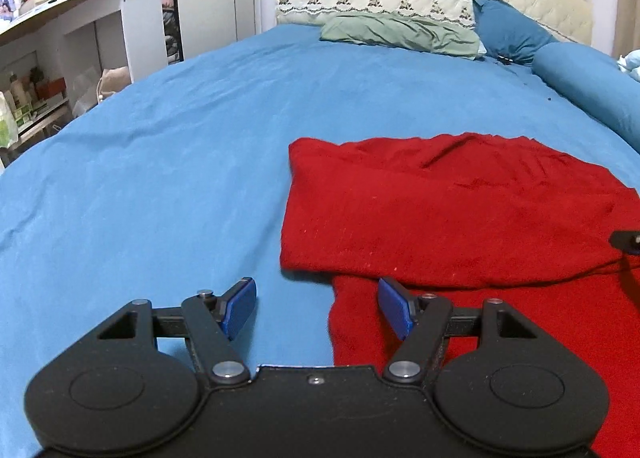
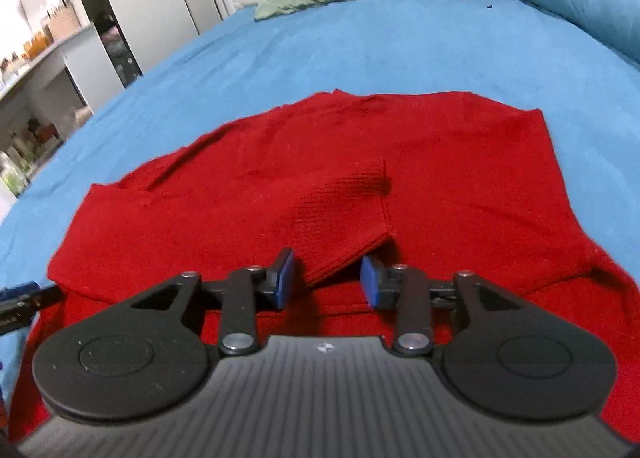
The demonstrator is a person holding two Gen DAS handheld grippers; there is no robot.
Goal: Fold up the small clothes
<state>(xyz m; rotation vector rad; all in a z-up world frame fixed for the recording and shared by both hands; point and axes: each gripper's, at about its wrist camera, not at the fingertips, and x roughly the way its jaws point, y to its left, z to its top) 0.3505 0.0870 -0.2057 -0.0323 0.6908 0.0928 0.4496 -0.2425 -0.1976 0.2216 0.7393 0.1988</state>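
Black gripper housing fills the bottom of both wrist views, and beyond it spreads the blue bedsheet (image 1: 168, 145), the largest thing in sight, lightly wrinkled. On the sheet lies the red knit garment (image 2: 420, 161), partly folded: a broad upper panel lies flat, with a lower layer running out beneath it toward the cameras. A ribbed cuff or sleeve end (image 2: 344, 217) rests on top of the panel, its tip reaching between the blue pads of the right gripper (image 2: 327, 278). Those jaws stand apart, with clear gaps on either side of the knit, so nothing is clamped; whether the pads brush the fabric below is hard to judge from this angle. The left gripper (image 1: 316, 308) hangs at the garment's left edge, jaws wide, one pad over bare sheet and the other over red cloth, holding nothing.

The risk from here is a pinch that takes several layers together: closing low on the cuff could catch the panel beneath and drag the fold askew. Loose knit may also slip from a shallow bite.
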